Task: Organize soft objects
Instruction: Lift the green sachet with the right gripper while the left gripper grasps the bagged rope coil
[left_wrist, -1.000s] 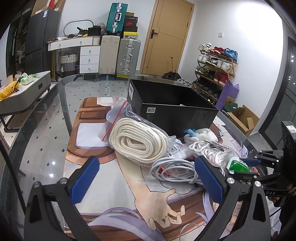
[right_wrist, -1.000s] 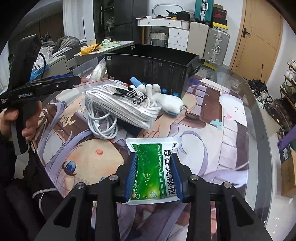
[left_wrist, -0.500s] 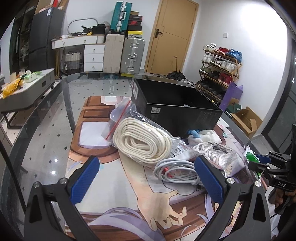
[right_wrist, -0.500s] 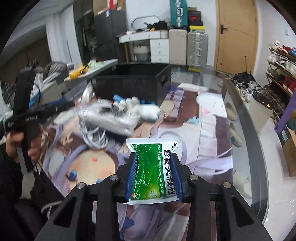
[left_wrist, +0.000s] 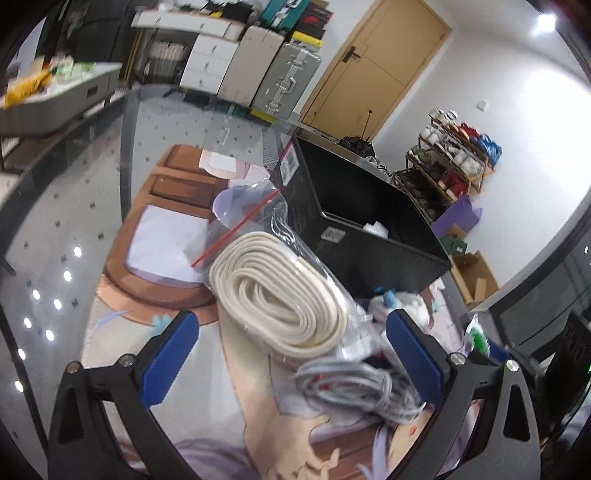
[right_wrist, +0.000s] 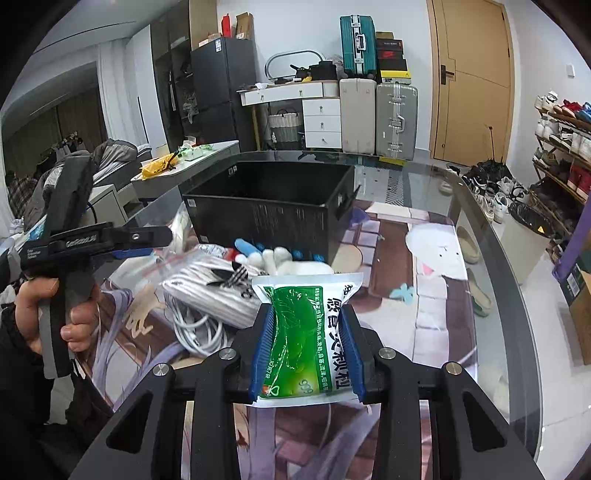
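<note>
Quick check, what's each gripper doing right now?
Left gripper: open, holding nothing, above the bagged rope.
Right gripper: shut on the green packet.

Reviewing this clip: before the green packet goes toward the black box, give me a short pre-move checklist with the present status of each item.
1. Right gripper shut on the green packet: ok, both pads press its sides.
2. Packet clear of the table: ok, it hangs in the jaws above the mat.
3. Black box open on top: ok, no lid.
4. Room in the box: ok, only a small white item shows inside in the left wrist view.
5. Left gripper free: ok, jaws open, empty, above the bagged rope.
6. Path to the box: cannot tell; the plush toy and bagged cords lie between.
</note>
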